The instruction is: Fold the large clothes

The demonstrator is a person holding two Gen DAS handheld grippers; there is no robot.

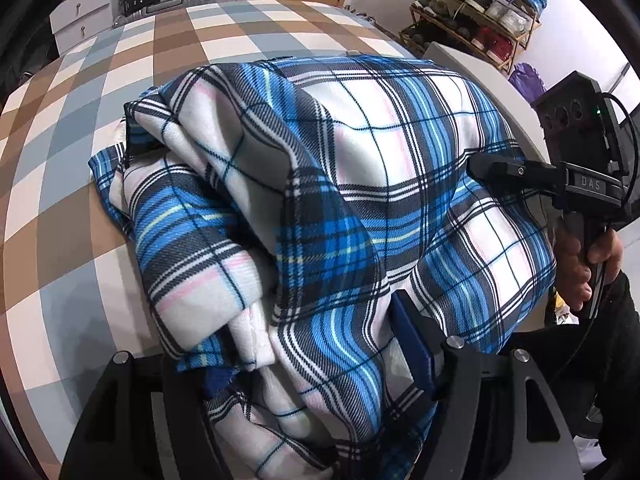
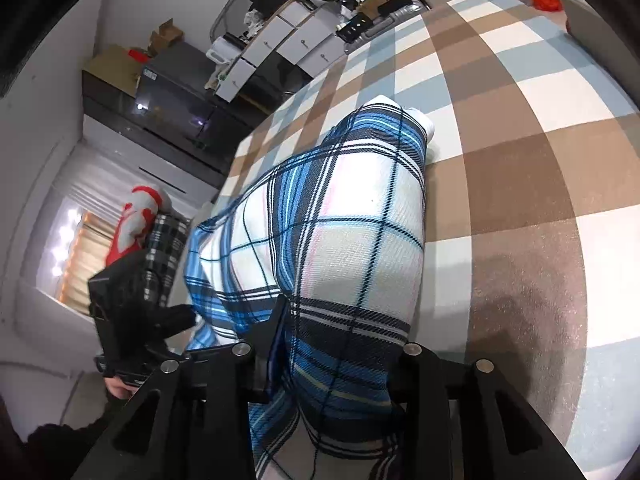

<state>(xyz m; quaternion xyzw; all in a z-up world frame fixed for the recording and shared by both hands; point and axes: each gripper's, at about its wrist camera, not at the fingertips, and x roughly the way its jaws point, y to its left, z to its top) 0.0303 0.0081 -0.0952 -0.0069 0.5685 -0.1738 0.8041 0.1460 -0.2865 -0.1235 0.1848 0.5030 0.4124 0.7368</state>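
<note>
A blue, white and black plaid garment (image 1: 360, 168) lies bunched in thick folds on a bed with a brown, grey and white checked cover (image 1: 80, 184). My left gripper (image 1: 312, 360) is at the near end of the bundle. A thick wad of cloth fills its jaws; its blue right pad (image 1: 412, 344) presses the fabric, and cloth covers most of the left finger. From the right side my right gripper (image 1: 480, 168) bites the garment's edge. In the right wrist view the garment (image 2: 352, 220) runs between that gripper's (image 2: 340, 320) fingers, which are shut on it.
A shoe rack (image 1: 472, 12) stands past the bed's white edge (image 1: 480, 76), and white drawers (image 1: 80, 20) sit behind the bed. A dark cabinet (image 2: 160, 100) and stacked white boxes (image 2: 280, 48) line the far wall. The person's hand (image 1: 580, 264) grips the right gripper's handle.
</note>
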